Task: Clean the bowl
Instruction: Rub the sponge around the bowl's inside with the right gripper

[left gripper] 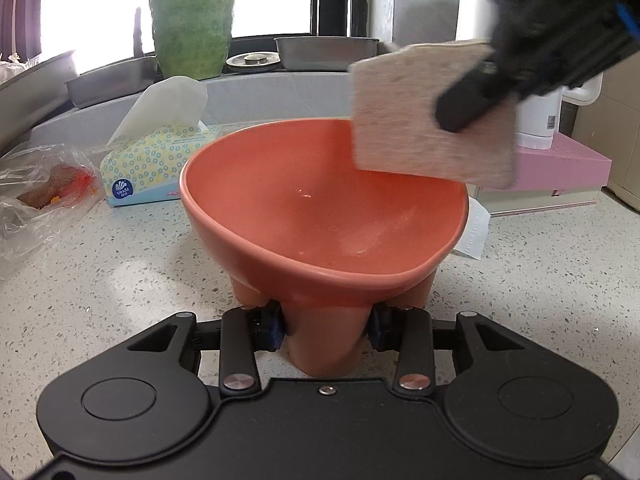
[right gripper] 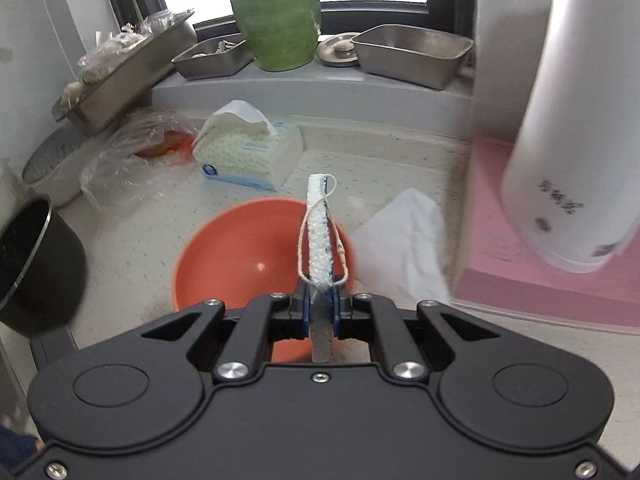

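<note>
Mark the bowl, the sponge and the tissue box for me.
bowl [left gripper: 320, 216]: left wrist view, on its inner wall.
sponge [left gripper: 400, 128]: left wrist view, on its flat face, held above the bowl.
tissue box [left gripper: 156, 164]: left wrist view, on its patterned top.

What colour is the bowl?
The bowl is orange-red all over, clearest in the left wrist view.
</note>
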A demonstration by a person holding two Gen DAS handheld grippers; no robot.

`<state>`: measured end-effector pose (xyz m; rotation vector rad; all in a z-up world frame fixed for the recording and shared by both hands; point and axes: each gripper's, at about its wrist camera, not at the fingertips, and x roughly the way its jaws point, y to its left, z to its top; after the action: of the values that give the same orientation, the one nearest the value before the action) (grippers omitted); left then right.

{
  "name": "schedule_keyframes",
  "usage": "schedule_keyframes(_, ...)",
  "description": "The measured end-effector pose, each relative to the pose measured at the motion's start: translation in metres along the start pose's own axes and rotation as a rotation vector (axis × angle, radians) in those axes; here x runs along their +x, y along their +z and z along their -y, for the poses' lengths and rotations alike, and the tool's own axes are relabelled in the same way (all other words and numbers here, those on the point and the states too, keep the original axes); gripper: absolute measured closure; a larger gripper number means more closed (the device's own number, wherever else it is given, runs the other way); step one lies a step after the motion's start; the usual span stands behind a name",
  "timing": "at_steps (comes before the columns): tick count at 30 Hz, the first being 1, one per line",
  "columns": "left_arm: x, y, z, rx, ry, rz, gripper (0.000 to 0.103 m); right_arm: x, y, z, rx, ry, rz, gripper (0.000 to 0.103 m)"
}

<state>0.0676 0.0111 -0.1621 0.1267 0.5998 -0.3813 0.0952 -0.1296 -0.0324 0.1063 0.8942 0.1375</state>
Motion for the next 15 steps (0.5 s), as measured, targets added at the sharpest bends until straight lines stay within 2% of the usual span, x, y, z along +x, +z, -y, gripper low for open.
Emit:
schedule_keyframes(5, 0.000, 0.000, 0.000, 0.000, -0.001, 0.001, 0.065, -0.010, -0.009, 0.003, 0.005, 0.061, -0.027, 0.092)
schedule_keyframes(11, 0.000, 0.000, -0.001, -0.001, -0.003, 0.000, 0.065, 0.002, -0.016, -0.023, -0.026, 0.154, -0.093, 0.092)
schedule_keyframes(15, 0.000, 0.000, -0.001, -0.003, -0.004, 0.000, 0.064, 0.008, -0.009, -0.043, -0.085, 0.167, -0.086, 0.092)
